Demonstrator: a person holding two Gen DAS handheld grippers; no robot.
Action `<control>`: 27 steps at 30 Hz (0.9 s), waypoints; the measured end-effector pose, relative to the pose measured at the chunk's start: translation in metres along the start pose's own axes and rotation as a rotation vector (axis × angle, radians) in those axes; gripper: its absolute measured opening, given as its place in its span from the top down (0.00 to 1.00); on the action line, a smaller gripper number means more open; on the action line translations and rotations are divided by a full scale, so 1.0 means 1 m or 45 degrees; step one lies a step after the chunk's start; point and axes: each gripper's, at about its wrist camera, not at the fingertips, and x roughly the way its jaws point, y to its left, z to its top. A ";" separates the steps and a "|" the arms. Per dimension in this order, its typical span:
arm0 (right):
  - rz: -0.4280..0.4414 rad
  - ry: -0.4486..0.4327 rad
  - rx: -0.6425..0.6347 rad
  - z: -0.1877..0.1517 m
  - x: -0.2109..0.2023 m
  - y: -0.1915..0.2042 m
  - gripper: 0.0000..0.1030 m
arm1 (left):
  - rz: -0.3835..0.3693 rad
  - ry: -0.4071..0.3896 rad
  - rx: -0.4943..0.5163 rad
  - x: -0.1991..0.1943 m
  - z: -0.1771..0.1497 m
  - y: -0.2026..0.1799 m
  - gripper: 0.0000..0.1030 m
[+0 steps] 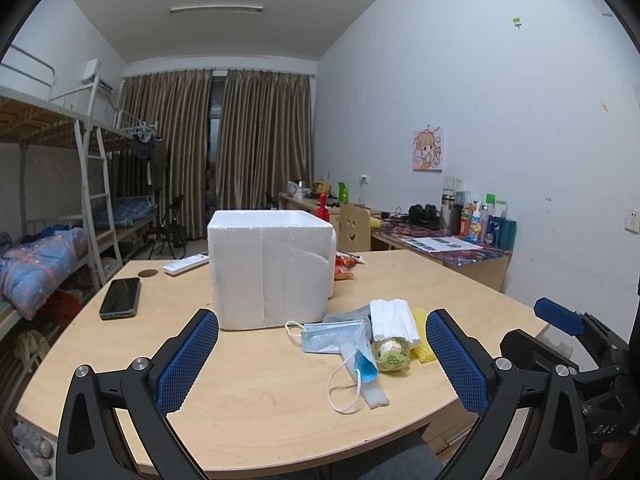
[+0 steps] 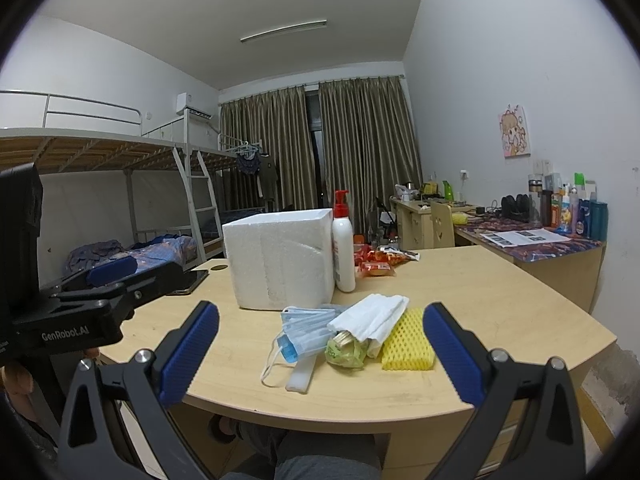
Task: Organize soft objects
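Both grippers gape wide, empty; the soft pile (masks (image 2: pixel 308 330) on top) lies at twelve o'clock of the right gripper (image 2: pixel 320 348), nearer than the left gripper (image 1: pixel 322 354).

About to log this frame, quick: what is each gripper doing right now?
Left gripper: open, holding nothing.
Right gripper: open, holding nothing.
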 end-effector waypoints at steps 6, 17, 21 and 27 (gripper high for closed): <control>0.015 0.007 -0.005 -0.001 0.002 -0.002 0.00 | -0.007 -0.006 0.007 0.002 0.000 0.001 0.00; -0.022 0.055 0.017 -0.006 0.017 -0.016 0.00 | -0.048 0.093 0.056 0.027 -0.009 -0.001 0.00; -0.018 0.093 0.030 -0.009 0.028 -0.023 0.00 | -0.093 0.139 0.044 0.045 -0.013 0.000 0.00; -0.051 0.149 0.012 -0.014 0.043 -0.029 0.00 | -0.112 0.201 0.046 0.068 -0.018 0.000 0.00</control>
